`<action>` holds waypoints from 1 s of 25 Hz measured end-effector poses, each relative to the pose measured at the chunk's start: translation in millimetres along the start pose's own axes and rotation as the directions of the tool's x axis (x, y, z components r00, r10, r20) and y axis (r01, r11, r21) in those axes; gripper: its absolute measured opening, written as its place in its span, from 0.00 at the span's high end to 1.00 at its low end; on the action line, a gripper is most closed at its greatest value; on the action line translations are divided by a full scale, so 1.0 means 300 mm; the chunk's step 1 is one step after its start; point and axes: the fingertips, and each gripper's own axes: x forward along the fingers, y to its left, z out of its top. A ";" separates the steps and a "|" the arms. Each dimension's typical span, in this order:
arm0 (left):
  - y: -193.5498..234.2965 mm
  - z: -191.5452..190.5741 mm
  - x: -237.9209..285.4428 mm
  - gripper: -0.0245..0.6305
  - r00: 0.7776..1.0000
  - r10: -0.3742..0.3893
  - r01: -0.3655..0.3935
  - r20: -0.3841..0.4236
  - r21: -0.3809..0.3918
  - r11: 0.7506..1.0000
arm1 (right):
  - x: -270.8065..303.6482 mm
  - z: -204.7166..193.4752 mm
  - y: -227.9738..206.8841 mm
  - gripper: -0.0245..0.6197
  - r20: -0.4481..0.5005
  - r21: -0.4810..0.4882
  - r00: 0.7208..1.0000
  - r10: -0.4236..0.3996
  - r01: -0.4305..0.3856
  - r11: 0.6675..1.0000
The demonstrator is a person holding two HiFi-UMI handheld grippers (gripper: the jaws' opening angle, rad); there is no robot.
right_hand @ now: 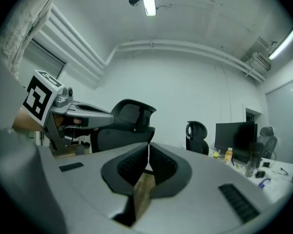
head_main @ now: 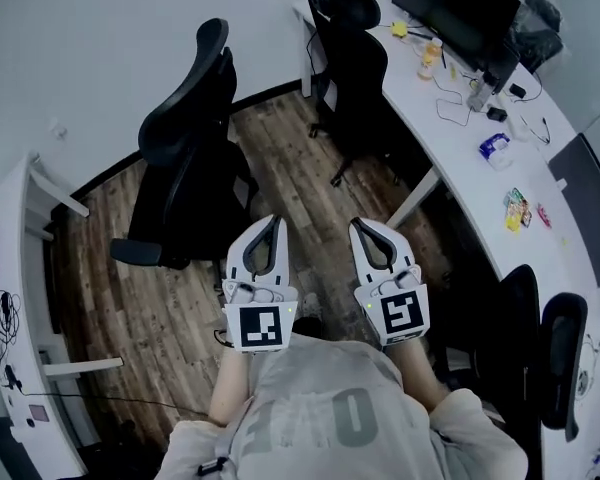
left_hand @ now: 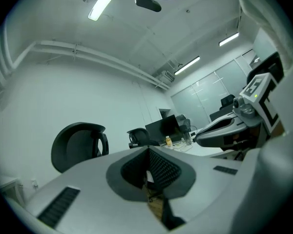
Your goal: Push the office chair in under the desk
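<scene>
while the office chair [head_main: 185, 148] stands free on the wood floor [head_main: 160, 308] at the left, well apart from the long white worktop [head_main: 460, 158], neither claw touches it. the left claw [head_main: 271, 220] is pressed shut with nothing in it, near the chair's seat. just beside it the right claw [head_main: 360, 224] is likewise closed and empty. further right a second black chair [head_main: 348, 58] sits against the worktop, which carries a monitor [head_main: 450, 8] and a small bottle [head_main: 430, 60].
</scene>
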 end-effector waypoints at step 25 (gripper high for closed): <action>0.501 -0.143 0.551 0.94 0.945 0.311 -0.323 -0.102 -0.137 0.936 | 0.938 0.123 -0.108 0.93 0.131 0.062 0.862 0.489 -0.500 0.864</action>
